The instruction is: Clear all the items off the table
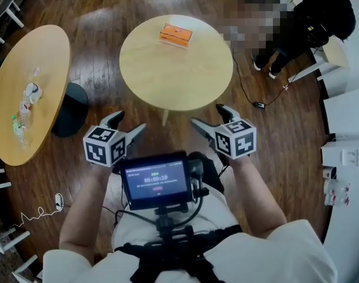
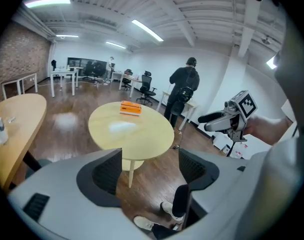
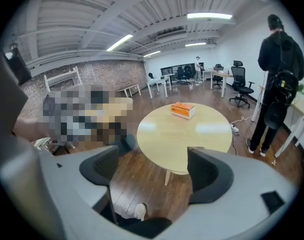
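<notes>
1. Far left, an oval table (image 1: 46, 58) carries small bits of clutter (image 1: 27, 99).
2. The left gripper (image 1: 129, 122) hangs short of the round table (image 1: 167, 81), jaws apart and empty.
3. An orange box (image 1: 175, 35) lies near that table's far edge.
4. The right gripper (image 1: 209, 115) is also open-jawed, holding nothing.
5. A person in black (image 1: 315, 16) stands far right.

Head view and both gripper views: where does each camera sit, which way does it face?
Head view: on the head, steeply down onto the round table; left gripper, right gripper show.
Left gripper view: on that gripper, facing the table past open jaws; right gripper, shoes show.
Right gripper view: likewise; one shoe shows.
Shared: the orange box on the table.
</notes>
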The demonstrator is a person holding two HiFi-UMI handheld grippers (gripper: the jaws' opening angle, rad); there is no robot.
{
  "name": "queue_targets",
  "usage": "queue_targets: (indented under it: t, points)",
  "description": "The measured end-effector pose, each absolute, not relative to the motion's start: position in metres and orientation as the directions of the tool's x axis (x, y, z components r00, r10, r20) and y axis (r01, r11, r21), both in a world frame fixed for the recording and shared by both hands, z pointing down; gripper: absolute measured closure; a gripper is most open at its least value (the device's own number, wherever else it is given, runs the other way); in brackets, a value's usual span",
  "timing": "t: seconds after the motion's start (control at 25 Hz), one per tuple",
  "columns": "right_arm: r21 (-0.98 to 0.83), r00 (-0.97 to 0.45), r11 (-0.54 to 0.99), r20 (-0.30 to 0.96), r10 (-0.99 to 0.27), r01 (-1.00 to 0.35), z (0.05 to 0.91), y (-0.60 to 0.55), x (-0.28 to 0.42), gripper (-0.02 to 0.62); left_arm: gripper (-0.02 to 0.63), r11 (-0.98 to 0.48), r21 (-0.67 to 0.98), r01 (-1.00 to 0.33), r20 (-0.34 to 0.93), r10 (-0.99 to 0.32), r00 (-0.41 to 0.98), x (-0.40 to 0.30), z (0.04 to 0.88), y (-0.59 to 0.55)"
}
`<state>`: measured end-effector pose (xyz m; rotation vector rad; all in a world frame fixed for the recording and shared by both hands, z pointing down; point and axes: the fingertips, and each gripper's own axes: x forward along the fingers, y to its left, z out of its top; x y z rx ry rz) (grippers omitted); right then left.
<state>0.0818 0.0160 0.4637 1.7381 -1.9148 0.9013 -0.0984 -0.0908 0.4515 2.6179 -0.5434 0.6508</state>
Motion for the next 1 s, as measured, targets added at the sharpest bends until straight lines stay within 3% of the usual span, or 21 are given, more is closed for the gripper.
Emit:
queue_targets:
  t: [0.24,0.4,0.72,0.8,1.0]
  points:
    - [-0.211,-0.145,-0.01,0.705,-0.694,-0.977,0.474,0.021,0.076,0.155,0.186,-0.939,0.164,-0.302,0.496,-0.186,0.848,-0.038,0.433,-0.139]
    - [-0.22,-0.152,-0.016,0.723,-0.674,-0.975,0.491,-0.013,0.106,0.155,0.186,-0.977,0.091,-0.193,0.543,-0.113,0.832,0.022,0.445,-0.196]
    - [-0.219,-0.163,0.009,0.698,-0.698,-0.976,0.493,-0.076,0.167,0.155,0.149,-0.987,-0.139,0.084,0.694,-0.036,0.719,0.121,0.47,-0.267]
    - [-0.224,-0.176,0.024,0.693,-0.699,-0.974,0.491,-0.086,0.179,0.103,0.147,-0.977,-0.169,0.128,0.722,-0.035,0.691,0.145,0.481,-0.286]
    - [-0.247,-0.207,0.039,0.701,-0.683,-0.968,0.505,-0.102,0.206,0.103,0.098,-0.936,-0.21,0.284,0.801,0.002,0.599,0.194,0.523,-0.323]
